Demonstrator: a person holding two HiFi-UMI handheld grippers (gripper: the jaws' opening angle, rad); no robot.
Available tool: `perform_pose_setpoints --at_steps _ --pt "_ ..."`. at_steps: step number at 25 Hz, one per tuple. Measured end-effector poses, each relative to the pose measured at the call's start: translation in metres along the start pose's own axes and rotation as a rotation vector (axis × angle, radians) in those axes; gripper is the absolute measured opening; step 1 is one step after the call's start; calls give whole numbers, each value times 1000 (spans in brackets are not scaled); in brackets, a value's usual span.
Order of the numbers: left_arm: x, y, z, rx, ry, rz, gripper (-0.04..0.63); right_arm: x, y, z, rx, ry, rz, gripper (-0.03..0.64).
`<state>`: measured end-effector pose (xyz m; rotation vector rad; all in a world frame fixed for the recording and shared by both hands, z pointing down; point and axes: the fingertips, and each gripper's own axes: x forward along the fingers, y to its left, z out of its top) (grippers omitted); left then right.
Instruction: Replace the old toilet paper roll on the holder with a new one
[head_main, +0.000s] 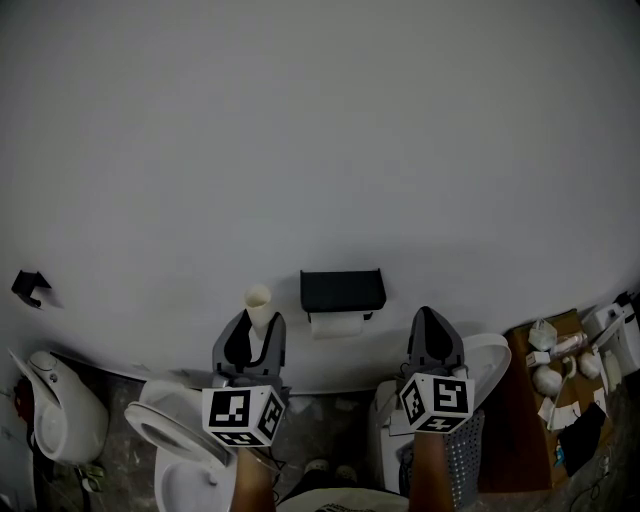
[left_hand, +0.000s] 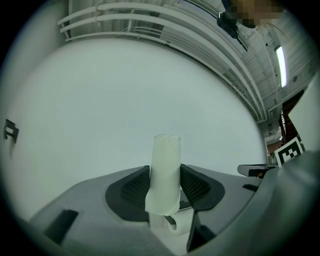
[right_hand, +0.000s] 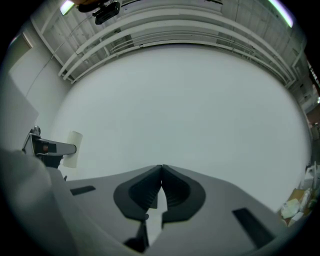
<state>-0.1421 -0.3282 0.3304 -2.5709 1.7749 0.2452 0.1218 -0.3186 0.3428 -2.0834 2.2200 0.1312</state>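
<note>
From the head view, the left claw (head_main: 258, 328) is raised in front of a plain white wall (head_main: 320, 150) and grips a pale cardboard tube (head_main: 258, 303), which stands upright and rises above its tips. Just right of the tube, a black toilet paper holder (head_main: 342, 289) is fixed to the wall, with white paper (head_main: 337, 324) showing under its cover. The right claw (head_main: 431, 330) is raised further right, near the holder but apart from it. Each claw carries a marker cube (head_main: 243, 415) at its near end. A white toilet (head_main: 170, 440) sits at lower left, a small black hook (head_main: 30, 286) hangs on the wall far left, and a white perforated basket (head_main: 463, 462) stands at lower right.

In the left gripper view, the jaws stand fairly wide, and both dark pads press on the tube's sides. The tube is upright between them, its open top above the pads.

In the right gripper view, the jaws are fully together with nothing between them. The left claw and its tube show small at the left edge.
</note>
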Motion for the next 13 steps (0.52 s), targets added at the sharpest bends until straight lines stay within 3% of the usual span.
perform_pose_setpoints --at_steps 13 --pt "0 1 -1 -12 1 2 190 -2 0 -5 0 15 -14 -8"
